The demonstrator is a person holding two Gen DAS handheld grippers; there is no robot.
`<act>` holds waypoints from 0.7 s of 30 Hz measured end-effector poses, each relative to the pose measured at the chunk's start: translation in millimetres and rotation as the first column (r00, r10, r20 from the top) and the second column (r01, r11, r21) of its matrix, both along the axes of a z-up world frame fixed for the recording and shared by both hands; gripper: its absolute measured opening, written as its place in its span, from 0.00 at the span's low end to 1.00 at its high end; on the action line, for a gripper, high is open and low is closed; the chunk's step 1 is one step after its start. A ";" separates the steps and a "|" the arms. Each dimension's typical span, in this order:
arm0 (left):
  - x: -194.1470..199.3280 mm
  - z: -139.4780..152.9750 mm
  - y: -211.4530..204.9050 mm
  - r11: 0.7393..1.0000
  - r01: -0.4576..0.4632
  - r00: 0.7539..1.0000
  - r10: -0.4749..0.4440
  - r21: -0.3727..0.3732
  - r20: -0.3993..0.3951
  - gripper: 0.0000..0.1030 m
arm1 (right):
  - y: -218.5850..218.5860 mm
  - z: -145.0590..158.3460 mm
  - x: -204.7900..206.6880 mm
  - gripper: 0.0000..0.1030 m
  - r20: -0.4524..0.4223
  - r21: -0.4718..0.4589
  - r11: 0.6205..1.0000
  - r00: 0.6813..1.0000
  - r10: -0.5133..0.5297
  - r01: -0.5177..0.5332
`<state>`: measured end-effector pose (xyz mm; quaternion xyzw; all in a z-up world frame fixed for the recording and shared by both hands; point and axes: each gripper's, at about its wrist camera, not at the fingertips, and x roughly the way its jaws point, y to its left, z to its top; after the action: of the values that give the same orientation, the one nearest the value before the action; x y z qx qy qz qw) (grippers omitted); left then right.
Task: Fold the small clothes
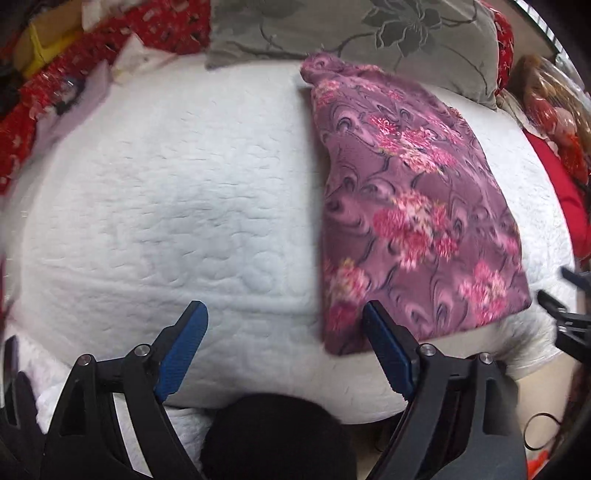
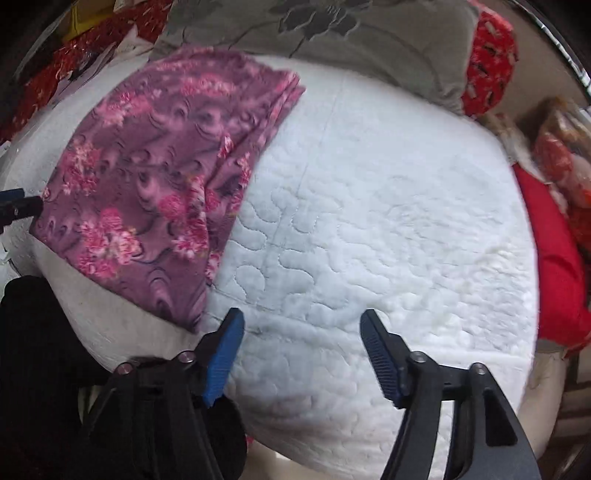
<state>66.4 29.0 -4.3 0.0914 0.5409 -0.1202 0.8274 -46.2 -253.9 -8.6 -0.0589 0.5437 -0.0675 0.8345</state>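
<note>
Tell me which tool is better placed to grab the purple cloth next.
Probably the left tool: its open jaws sit at the near corner of the purple cloth. The right tool, also open, points at bare white quilt.

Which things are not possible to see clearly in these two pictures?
- Purple floral cloth: the layers underneath, hidden by its top layer in both views.
- Grey pillow: far part cut off by the top edge.
- Red clutter: blurred in the left wrist view.
- Right gripper: mostly cut off by the right edge there.

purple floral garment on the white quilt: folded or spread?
Folded. The purple floral garment lies as a narrow strip, stacked layer edges showing at its far corner. Both grippers open, off it.
</note>
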 end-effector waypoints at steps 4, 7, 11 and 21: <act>-30.5 8.5 -1.7 0.998 0.008 0.996 -0.013 0.062 0.089 0.84 | 21.1 27.8 -32.6 0.94 0.095 -0.037 0.999 0.995 -0.004 0.008; -46.3 8.3 -2.3 0.996 0.013 0.992 -0.024 0.087 0.121 0.84 | 35.1 35.0 -41.7 0.94 0.155 -0.059 0.998 0.988 0.005 0.004; -56.1 10.1 1.5 0.996 0.003 0.992 -0.014 0.085 0.127 0.84 | 47.8 35.4 -35.5 0.94 0.203 -0.078 0.997 0.979 -0.003 0.019; -60.6 20.2 -7.1 0.998 0.021 0.987 -0.030 0.058 0.159 0.84 | 40.8 49.2 -42.0 0.94 0.266 -0.035 0.997 0.962 -0.053 0.064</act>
<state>5.8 21.9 15.8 0.1308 0.4746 -0.1080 0.8637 -88.1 -213.0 40.6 -0.0511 0.4271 -0.1111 0.8959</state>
